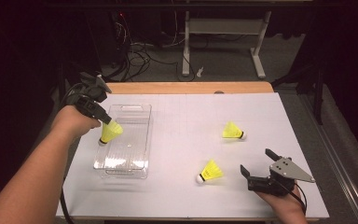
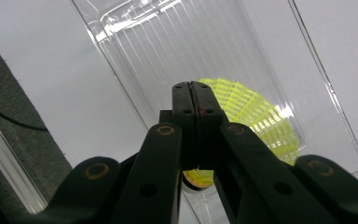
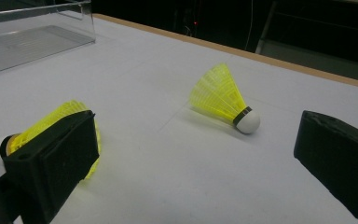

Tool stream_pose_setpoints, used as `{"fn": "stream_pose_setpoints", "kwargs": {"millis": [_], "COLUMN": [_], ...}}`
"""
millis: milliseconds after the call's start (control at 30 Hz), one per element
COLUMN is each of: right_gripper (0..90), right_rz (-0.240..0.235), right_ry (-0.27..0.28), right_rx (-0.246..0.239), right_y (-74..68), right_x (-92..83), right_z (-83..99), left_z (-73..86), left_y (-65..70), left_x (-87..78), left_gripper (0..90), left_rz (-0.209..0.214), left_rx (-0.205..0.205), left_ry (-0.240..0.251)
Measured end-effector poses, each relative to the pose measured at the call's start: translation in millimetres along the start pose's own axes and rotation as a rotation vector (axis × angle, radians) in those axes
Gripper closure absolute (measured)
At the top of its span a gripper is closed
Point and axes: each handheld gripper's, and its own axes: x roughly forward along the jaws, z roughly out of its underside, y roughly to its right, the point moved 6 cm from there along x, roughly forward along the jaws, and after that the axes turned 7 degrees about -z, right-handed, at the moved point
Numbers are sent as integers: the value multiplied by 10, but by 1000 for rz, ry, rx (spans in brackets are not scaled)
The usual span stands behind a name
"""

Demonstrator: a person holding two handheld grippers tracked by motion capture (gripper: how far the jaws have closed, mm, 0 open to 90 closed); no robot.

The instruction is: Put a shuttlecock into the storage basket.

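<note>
Left gripper [image 1: 106,119] over clear tray [image 1: 140,113], jaws clamped on skirt of shuttlecock [image 1: 110,133]. Right gripper [image 1: 257,164] low at table [image 1: 186,116] near edge, jaws apart, nothing between. Two more shuttlecocks [image 1: 210,171] [image 1: 233,131] lying on table, well apart from tray.

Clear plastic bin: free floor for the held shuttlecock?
Clear plastic bin holds nothing else; its ribbed floor is bare beyond and nearer than the yellow mesh shuttlecock in the left claw. White tabletop between bin and loose shuttlecocks is bare too.
</note>
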Motion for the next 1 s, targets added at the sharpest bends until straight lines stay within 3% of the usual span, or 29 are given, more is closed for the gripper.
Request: {"fn": "stream_pose_setpoints", "kwargs": {"millis": [200,367,800,1000], "right_gripper": [5,5,4,4], "right_rz": [-3,-2,-3,-5], "right_ry": [-1,0,-2,-4], "right_rx": [0,2,3,2], "right_y": [2,1,6,0], "right_x": [2,2,-3,9], "right_z": [3,0,6,11], "left_z": [-21,-64,-75,-106], "left_y": [-7,-8,-3,-7], "left_x": [131,195,465,541], "left_gripper": [897,898,898,898], "left_rz": [1,11,4,-9], "left_rx": [-8,-18,-22,-35], "left_ry": [-19,-4,-49,-37]}}
